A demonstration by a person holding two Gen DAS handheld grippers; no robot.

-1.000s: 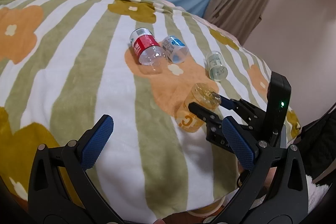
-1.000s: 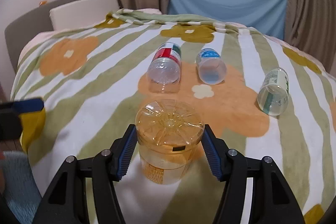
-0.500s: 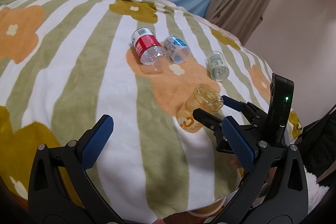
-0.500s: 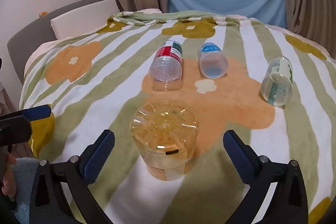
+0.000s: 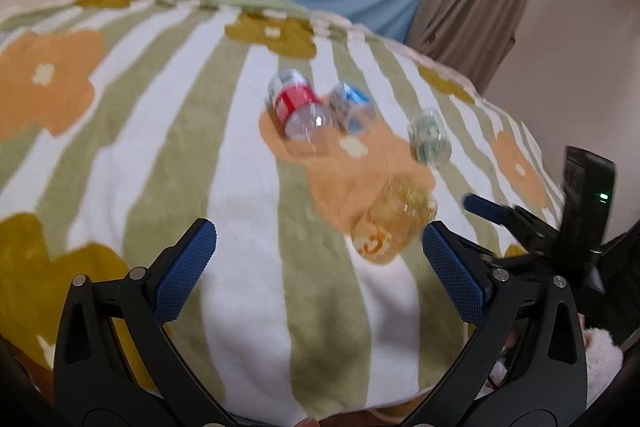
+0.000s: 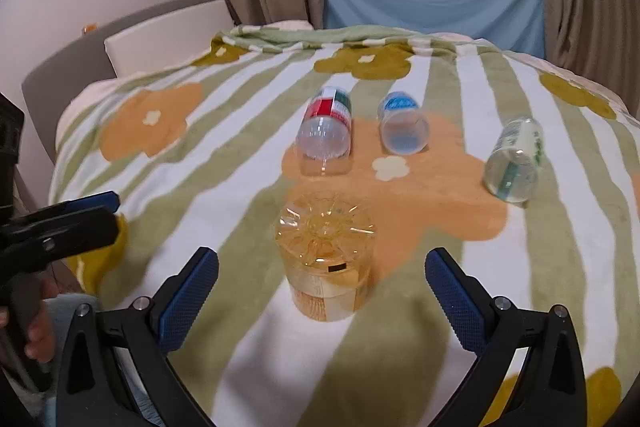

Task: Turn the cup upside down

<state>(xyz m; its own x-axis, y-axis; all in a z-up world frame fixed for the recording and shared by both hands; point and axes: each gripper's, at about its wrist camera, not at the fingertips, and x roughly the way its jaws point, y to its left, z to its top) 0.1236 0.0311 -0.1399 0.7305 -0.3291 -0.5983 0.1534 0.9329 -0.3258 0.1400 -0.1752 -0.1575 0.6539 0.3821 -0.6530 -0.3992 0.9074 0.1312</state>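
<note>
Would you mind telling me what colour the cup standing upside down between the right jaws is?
Clear amber-yellow cup; it shows best in the right wrist view.

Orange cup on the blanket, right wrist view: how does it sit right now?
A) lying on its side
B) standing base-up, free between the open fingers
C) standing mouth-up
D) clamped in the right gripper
B: the orange cup stands with its ribbed base on top, and the right gripper is open, both pads clear of it.
</note>
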